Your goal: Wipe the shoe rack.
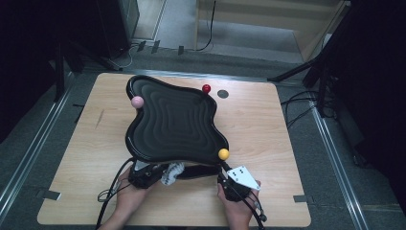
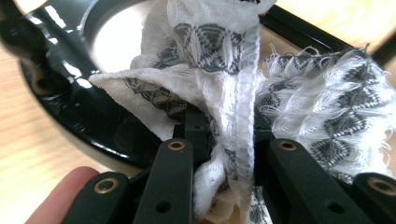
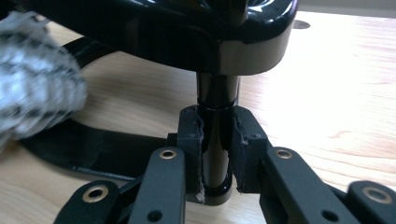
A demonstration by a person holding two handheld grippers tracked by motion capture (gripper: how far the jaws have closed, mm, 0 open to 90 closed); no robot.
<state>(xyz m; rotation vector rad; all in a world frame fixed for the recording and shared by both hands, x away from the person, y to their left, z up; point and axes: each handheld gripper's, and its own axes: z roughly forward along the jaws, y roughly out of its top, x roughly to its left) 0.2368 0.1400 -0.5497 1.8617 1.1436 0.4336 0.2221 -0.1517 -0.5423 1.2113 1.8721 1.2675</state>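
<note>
- The left claw (image 1: 155, 176) sits near the tabletop's (image 1: 268, 124) front edge, its jaws clamped on a white-and-grey patterned cloth (image 2: 219, 93).
- The cloth bunches up between the pads and spills over them, just beside the black tray's (image 1: 172, 122) front rim.
- The right claw (image 1: 227, 179) is also near the front edge, to the right of the left one; its jaws are closed narrow on a black leg (image 3: 215, 140) under the tray's front right corner.
- The tray stands tilted over the tabletop's middle, its ribbed face up.
- A yellow ball (image 1: 223, 154) tops the corner by the right claw, a pink ball (image 1: 137, 101) the left corner, a red ball (image 1: 206, 88) the far corner.
</note>
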